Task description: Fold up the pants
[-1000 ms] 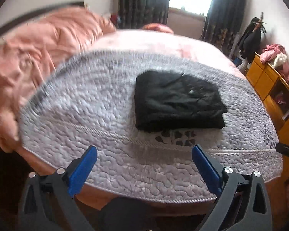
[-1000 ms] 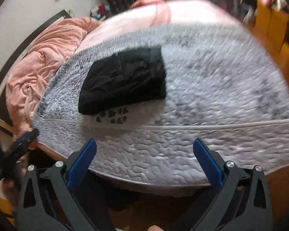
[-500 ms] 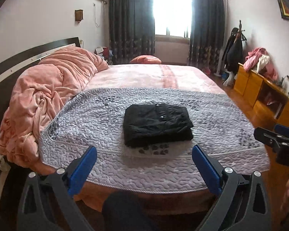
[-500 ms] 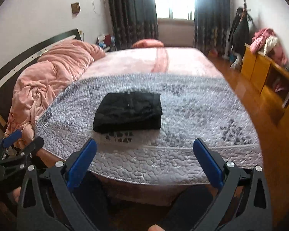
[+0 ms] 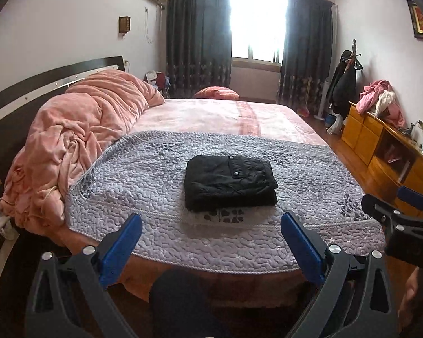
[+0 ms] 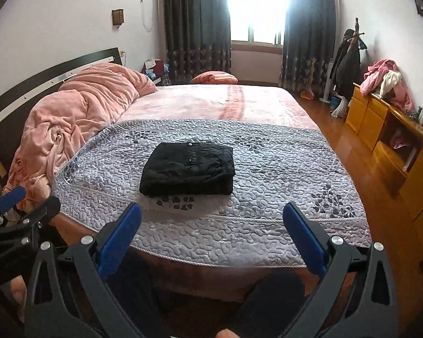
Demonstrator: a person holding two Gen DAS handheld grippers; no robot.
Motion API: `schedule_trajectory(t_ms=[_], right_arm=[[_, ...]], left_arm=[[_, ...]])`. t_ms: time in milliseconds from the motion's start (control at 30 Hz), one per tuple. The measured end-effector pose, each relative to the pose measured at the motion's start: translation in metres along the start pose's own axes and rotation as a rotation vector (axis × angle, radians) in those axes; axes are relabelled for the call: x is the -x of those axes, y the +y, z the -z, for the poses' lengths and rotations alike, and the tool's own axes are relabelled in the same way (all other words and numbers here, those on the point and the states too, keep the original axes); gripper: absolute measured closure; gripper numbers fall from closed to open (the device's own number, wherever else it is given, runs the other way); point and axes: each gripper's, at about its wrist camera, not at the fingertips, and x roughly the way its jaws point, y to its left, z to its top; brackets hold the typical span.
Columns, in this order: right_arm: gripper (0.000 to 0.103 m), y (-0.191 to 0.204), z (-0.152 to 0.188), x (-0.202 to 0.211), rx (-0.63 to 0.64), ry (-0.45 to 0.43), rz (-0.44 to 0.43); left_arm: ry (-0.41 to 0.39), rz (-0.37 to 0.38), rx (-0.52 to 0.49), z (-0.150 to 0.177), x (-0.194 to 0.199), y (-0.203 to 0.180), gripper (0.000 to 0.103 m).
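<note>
Black pants (image 5: 229, 181) lie folded into a compact rectangle on the grey quilted cover (image 5: 143, 186) near the foot of the bed; they also show in the right wrist view (image 6: 189, 169). My left gripper (image 5: 211, 246) is open and empty, held back beyond the bed's front edge. My right gripper (image 6: 211, 238) is open and empty, also back from the bed. Each gripper shows at the edge of the other's view: the right one (image 5: 403, 219) and the left one (image 6: 17, 222).
A crumpled pink duvet (image 5: 70, 138) lies along the bed's left side by the dark headboard (image 5: 28, 90). A wooden cabinet (image 5: 386, 152) with clothes on top stands at the right. A coat rack (image 5: 347, 84) stands by the curtained window.
Both grippers have pulled back and up from the bed, so the folded pants look smaller and farther. The pants have not moved. Both grippers stay open.
</note>
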Motion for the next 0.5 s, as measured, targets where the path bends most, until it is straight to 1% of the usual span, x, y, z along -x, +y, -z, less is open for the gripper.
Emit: schedule_trajectory(t_ms=[167, 333, 500], right_arm=[[0.003, 0.002, -0.004, -0.002, 0.012, -0.01, 0.017], [0.003, 0.003, -0.011, -0.004, 0.015, -0.019, 0.02], [0.003, 0.005, -0.014, -0.013, 0.021, -0.008, 0.018]], left_arm=[[0.018, 0.001, 0.01, 0.0, -0.008, 0.002, 0.004], [0.019, 0.006, 0.009, -0.003, -0.013, 0.0, 0.004], [0.033, 0.022, 0.017, -0.006, -0.021, -0.001, 0.004]])
